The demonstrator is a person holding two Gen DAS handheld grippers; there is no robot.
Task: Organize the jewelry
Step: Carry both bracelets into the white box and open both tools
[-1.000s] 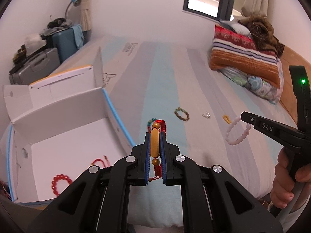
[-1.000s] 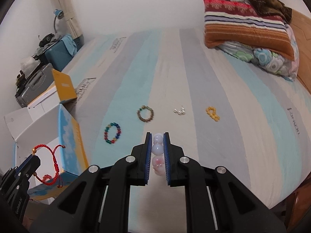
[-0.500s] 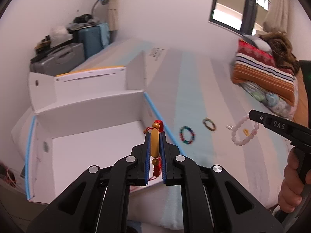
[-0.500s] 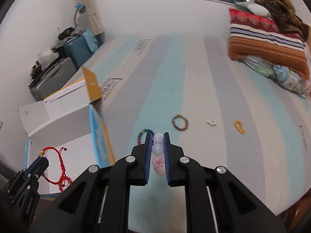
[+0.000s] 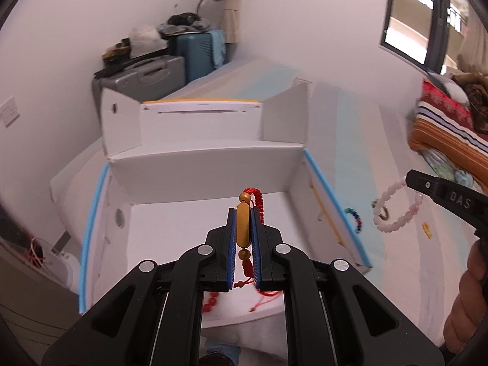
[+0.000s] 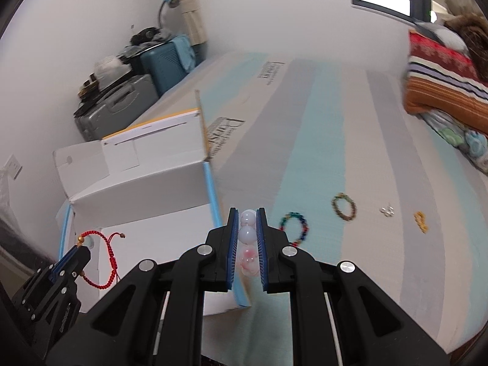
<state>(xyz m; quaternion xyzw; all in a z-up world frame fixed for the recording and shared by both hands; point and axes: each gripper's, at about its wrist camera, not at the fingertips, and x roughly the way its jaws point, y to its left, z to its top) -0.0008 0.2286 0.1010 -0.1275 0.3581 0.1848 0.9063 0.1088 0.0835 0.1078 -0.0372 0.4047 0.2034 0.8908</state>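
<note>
You are mid-carry, with a piece of jewelry in each hand and both headed for the white box (image 5: 210,164) that sits at the bed's (image 6: 320,140) left edge. Your left hand-held gripper (image 5: 243,238) is clamped tight on the red cord bracelet (image 5: 244,228), its long gold bead pinched between the blue pads, and it hangs over the box's open floor. Red beaded pieces (image 5: 210,302) already lie near the front of that floor, partly hidden behind the jaws.

Your right hand-held gripper (image 6: 246,238) is closed narrowly on the pale pink bead bracelet (image 6: 247,238), whose loose loop dangles below the tip in the left view. It is over the bed just beside the box's blue-edged right wall (image 6: 212,195), not yet inside.

Next, I judge, you lower the left one a little and let go so the cord drops onto bare floor, then bring the right across the wall before letting go.

Still on the bed, well clear of the box: a multicoloured bead bracelet (image 6: 294,227), a brown-green bracelet (image 6: 344,206), small pearly pieces (image 6: 387,211) and a yellow piece (image 6: 421,221).
</note>
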